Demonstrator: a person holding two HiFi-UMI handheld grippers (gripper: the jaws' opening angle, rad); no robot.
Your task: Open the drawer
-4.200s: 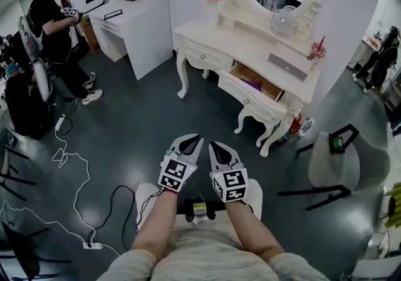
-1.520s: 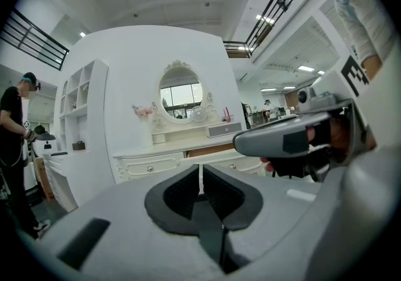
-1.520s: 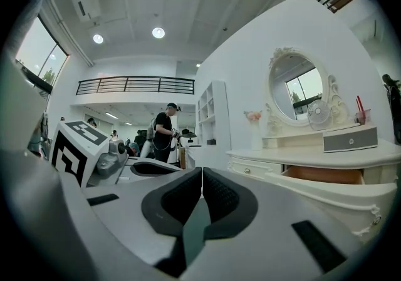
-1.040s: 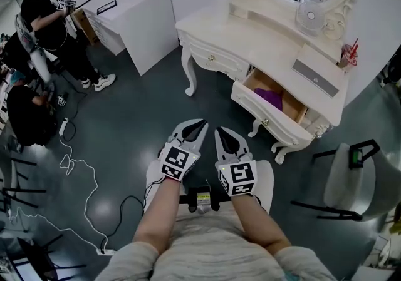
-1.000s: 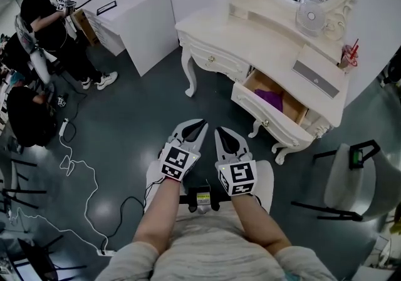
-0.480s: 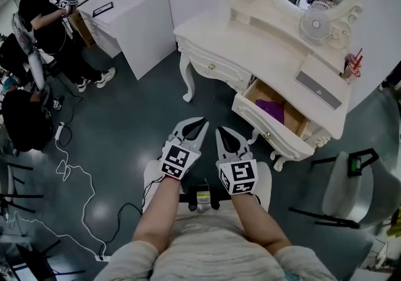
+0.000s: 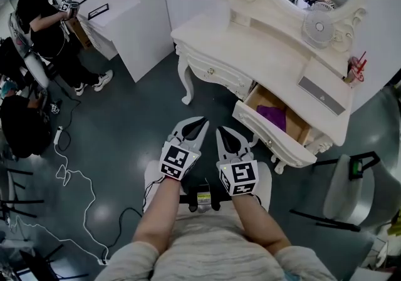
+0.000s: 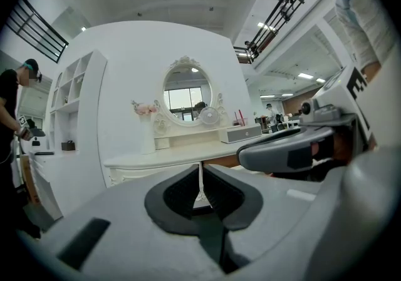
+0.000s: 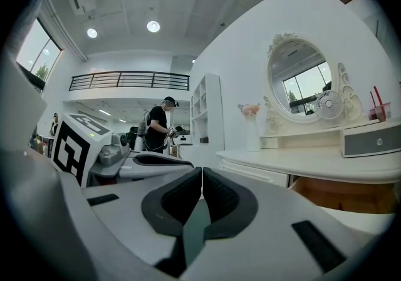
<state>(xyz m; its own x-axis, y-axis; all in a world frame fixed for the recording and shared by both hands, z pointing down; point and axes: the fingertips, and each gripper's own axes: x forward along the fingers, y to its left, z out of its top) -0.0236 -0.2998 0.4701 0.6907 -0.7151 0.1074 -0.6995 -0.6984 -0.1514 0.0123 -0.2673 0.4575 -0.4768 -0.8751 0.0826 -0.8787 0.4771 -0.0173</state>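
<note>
left gripper (image 7: 202, 124): jaws pressed together, empty | right gripper (image 7: 222, 131): likewise, just beside it | drawer (image 7: 276, 139): pulled out, ahead-right of the right gripper, purple thing (image 7: 274, 115) inside | white dressing table (image 7: 250, 45): ahead of both | dark glossy floor (image 7: 125, 123): below
</note>
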